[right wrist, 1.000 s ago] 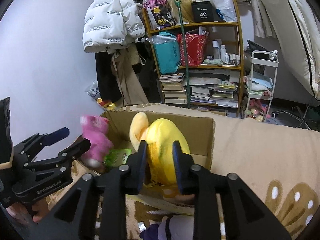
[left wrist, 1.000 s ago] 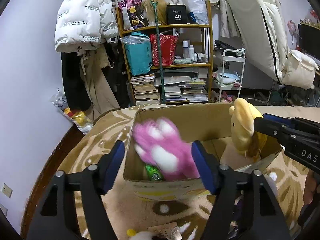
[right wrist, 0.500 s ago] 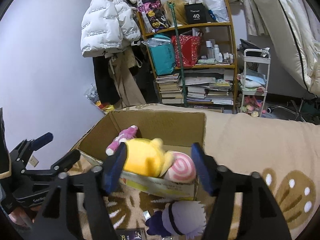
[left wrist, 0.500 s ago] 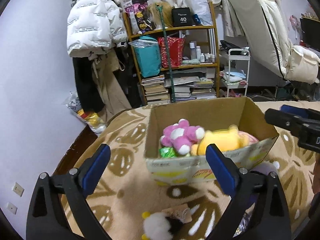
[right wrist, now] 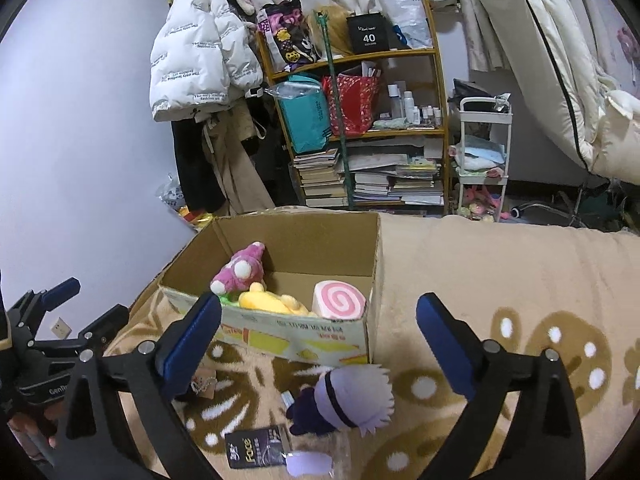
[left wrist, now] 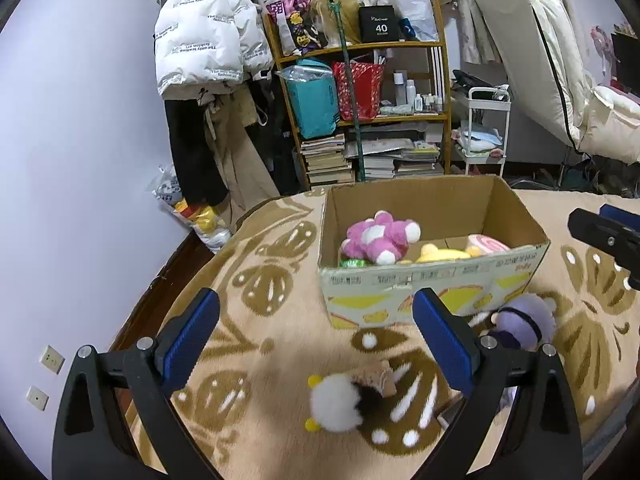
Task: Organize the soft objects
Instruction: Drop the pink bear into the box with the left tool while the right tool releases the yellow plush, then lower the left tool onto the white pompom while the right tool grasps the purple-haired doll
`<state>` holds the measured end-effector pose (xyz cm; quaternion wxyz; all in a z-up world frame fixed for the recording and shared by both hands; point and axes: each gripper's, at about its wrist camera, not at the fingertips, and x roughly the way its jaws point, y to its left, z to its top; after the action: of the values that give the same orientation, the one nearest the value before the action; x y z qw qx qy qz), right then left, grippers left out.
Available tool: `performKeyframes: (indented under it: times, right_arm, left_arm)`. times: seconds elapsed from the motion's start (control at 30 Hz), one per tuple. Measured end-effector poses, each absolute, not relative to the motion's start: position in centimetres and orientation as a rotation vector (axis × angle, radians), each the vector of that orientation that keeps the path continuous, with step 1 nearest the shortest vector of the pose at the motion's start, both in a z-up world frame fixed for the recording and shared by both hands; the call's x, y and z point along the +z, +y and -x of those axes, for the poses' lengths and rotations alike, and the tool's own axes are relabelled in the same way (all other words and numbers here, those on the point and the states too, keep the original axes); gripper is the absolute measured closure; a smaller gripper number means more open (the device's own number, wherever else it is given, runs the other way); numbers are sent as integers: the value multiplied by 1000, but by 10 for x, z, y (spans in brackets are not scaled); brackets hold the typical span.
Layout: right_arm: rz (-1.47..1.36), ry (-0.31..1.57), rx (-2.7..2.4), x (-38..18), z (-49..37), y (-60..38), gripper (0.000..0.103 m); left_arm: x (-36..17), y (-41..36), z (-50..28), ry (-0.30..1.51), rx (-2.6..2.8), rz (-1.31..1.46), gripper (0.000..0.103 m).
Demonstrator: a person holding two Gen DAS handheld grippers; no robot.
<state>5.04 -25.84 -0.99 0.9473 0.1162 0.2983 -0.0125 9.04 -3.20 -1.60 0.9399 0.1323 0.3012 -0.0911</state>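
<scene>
An open cardboard box (left wrist: 432,284) (right wrist: 304,336) stands on the patterned blanket. In it lie a pink plush (left wrist: 380,236) (right wrist: 240,268), a yellow plush (left wrist: 440,254) (right wrist: 268,302) and a pink swirl roll plush (left wrist: 486,244) (right wrist: 340,300). My left gripper (left wrist: 316,332) is open and empty, back from the box's front wall. A white plush with yellow ears (left wrist: 336,402) lies below it. The jaws of my right gripper (right wrist: 320,332) are opening, with nothing between them. A purple plush (right wrist: 352,396) (left wrist: 520,320) lies on the blanket beside the box's near corner.
A black packet (right wrist: 258,446) and a small tag (left wrist: 380,374) lie on the blanket (right wrist: 500,280). Behind the bed stand a crowded bookshelf (left wrist: 360,120), a white cart (left wrist: 484,128) and hanging coats (left wrist: 200,52). The bed's edge drops off at the left, by the wall.
Both grippers opened and let go of their toys. The pink plush and the yellow plush now lie in the box. Both grippers drew back from the box.
</scene>
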Motion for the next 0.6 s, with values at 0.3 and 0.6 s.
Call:
performKeyframes:
  times: [0.3, 0.6]
  right_arm:
    - [-203, 611, -44, -6, -29, -253, 0]
    - [-179, 644, -66, -13, -25, -252, 0]
  left_arm:
    - [-14, -24, -66, 636, -156, -268, 7]
    - [-27, -20, -68, 721, -134, -279, 7]
